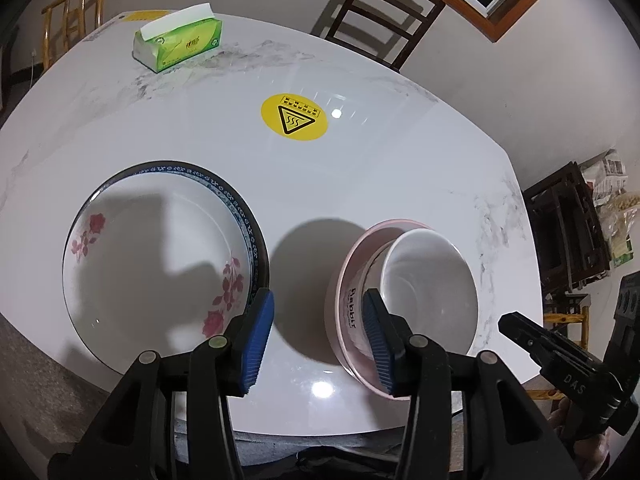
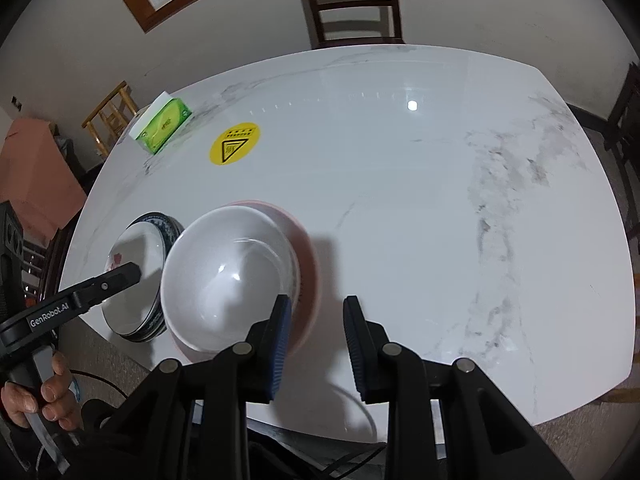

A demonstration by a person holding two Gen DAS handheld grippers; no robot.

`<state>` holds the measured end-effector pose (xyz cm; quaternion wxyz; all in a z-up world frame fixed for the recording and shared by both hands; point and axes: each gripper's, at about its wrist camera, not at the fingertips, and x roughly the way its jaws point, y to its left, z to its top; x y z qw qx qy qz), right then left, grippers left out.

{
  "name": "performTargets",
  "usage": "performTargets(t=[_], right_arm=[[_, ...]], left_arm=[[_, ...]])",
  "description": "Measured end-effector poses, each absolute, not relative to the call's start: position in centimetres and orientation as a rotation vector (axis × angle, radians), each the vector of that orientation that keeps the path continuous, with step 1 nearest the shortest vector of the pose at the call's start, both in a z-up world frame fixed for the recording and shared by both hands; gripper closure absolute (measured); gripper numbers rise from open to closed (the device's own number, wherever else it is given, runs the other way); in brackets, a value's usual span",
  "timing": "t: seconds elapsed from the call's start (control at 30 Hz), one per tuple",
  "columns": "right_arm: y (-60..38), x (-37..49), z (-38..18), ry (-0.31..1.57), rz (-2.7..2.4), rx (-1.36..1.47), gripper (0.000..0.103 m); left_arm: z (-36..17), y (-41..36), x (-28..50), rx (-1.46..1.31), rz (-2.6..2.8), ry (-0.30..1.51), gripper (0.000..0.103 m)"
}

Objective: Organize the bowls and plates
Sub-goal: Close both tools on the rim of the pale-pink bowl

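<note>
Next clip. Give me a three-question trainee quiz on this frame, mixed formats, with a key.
1. True or false: the white bowl sits inside the pink bowl.
2. The left claw is: A) shut on the flowered plate B) open, empty C) out of view.
3. Fill in: the right claw is ____.

Key: 1 true; 2 B; 3 open. Both bowls stand right of the plate on the table, with the tissue box at the far side.

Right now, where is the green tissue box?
The green tissue box sits at the table's far left edge in both views, beyond the yellow warning sticker, near the yellow chair.
</note>
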<state>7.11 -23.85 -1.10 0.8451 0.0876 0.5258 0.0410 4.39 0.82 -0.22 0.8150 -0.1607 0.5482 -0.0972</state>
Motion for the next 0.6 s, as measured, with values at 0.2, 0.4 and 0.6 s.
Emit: performTargets(t=[0.2, 0.4, 0.6], right_arm=[[-25.1, 6.9, -2.0, 1.129, 0.084, 0.238, 0.076], [-24.7, 7.2, -2.9, 1.152, 0.112, 0.265, 0.076], [-24.0, 7.6, -3.4, 1.167, 0.117, 0.266, 0.076]], left_arm=[[-0.8, 1.2, 4.4, -0.381, -0.198, 1.198, 0.06], [-1.5, 0.8, 4.6, -0.414, -0.221, 1.235, 0.06], [-2.1, 0.3, 4.8, -0.421, -0.218, 1.249, 0.062]])
